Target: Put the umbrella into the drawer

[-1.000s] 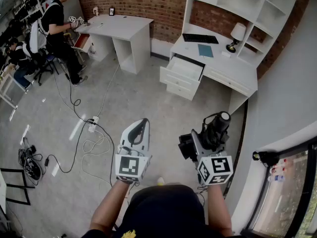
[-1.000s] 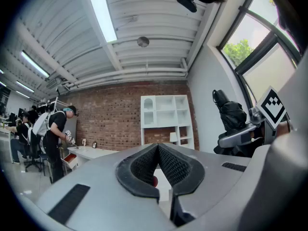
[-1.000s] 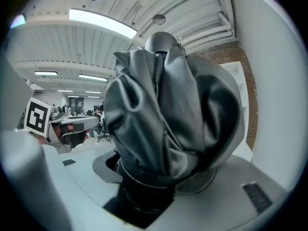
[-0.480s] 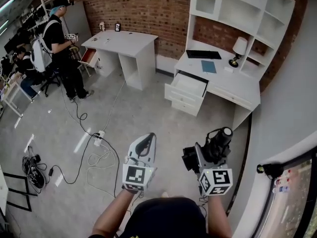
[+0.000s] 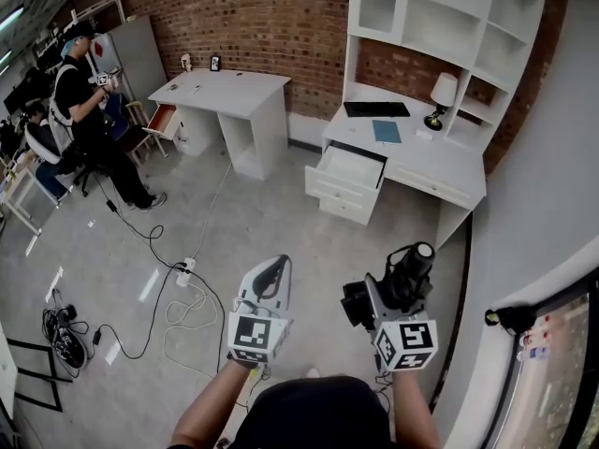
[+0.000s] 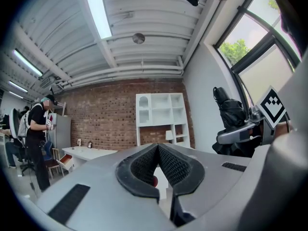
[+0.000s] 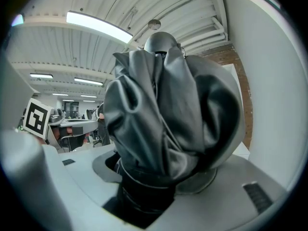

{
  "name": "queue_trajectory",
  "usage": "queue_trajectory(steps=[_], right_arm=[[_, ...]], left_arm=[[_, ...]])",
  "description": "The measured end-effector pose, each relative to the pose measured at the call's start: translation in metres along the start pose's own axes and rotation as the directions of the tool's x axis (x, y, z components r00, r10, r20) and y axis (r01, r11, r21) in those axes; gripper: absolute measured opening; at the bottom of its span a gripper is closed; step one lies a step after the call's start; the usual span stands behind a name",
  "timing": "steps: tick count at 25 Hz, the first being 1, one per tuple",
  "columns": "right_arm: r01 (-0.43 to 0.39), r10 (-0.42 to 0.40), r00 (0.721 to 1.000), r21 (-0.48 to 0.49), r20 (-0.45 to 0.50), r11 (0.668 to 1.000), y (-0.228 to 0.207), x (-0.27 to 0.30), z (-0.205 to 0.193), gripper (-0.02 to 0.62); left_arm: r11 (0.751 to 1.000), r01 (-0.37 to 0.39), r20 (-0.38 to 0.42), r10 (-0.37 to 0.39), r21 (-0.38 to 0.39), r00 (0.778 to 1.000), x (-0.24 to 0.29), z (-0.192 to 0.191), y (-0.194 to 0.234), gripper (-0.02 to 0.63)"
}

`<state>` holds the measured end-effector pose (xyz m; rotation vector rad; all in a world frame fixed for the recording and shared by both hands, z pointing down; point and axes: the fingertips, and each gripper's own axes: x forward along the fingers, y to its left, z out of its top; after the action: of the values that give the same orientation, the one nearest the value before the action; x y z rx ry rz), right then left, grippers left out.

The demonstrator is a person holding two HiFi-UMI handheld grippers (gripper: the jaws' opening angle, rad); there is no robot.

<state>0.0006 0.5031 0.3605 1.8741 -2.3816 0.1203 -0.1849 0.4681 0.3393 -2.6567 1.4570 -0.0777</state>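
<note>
Two people are at the far left: one standing (image 5: 82,101) and one seated (image 5: 36,143) behind. There are two white counters against the brick wall. The left counter (image 5: 225,90) has one small drawer (image 5: 161,117) pulled out, reddish inside. The right counter (image 5: 440,165) stands under a white shelf unit (image 5: 449,26) and carries one black keyboard (image 5: 376,108), one blue notebook (image 5: 387,131) and one lamp (image 5: 440,92). Its top drawer (image 5: 351,166) is pulled open, and the drawers below it are closed. There is one umbrella (image 5: 412,265), black and folded, and it is well apart from that drawer, up in the right gripper. Cables (image 5: 178,297) trail over the floor at the left.

Both grippers are held out low in front of the person, side by side and apart, pointing toward the right counter. The left gripper (image 5: 271,267) is on a bare forearm. In its own view, the left gripper (image 6: 158,148) has its ribbed jaws pressed together at the tips with nothing between them. The right gripper (image 5: 393,286) has its jaws clamped on the umbrella's lower part. The bundled canopy (image 7: 168,114) stands up past the jaws and fills most of that view, its rounded cap (image 7: 161,41) on top.
</note>
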Motion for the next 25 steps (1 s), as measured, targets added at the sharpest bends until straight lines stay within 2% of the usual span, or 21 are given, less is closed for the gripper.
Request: queue_trajectory(steps=[8, 19, 25], right_arm=[[0.001, -0.001, 1.000, -0.002, 0.011, 1.000, 0.000, -0.005, 0.003, 0.252], [0.047, -0.047, 0.999, 0.048, 0.003, 0.998, -0.030, -0.008, -0.005, 0.252], [-0.011, 0.013, 0.999, 0.057, -0.037, 0.998, -0.006, 0.022, -0.016, 0.252]], left_arm=[[1.000, 0.025, 0.001, -0.025, 0.013, 1.000, 0.002, 0.002, -0.013, 0.018], [0.998, 0.054, -0.003, -0.053, 0.024, 0.999, 0.014, 0.008, -0.034, 0.018], [1.000, -0.003, -0.040, 0.004, 0.023, 0.999, 0.002, -0.001, -0.001, 0.018]])
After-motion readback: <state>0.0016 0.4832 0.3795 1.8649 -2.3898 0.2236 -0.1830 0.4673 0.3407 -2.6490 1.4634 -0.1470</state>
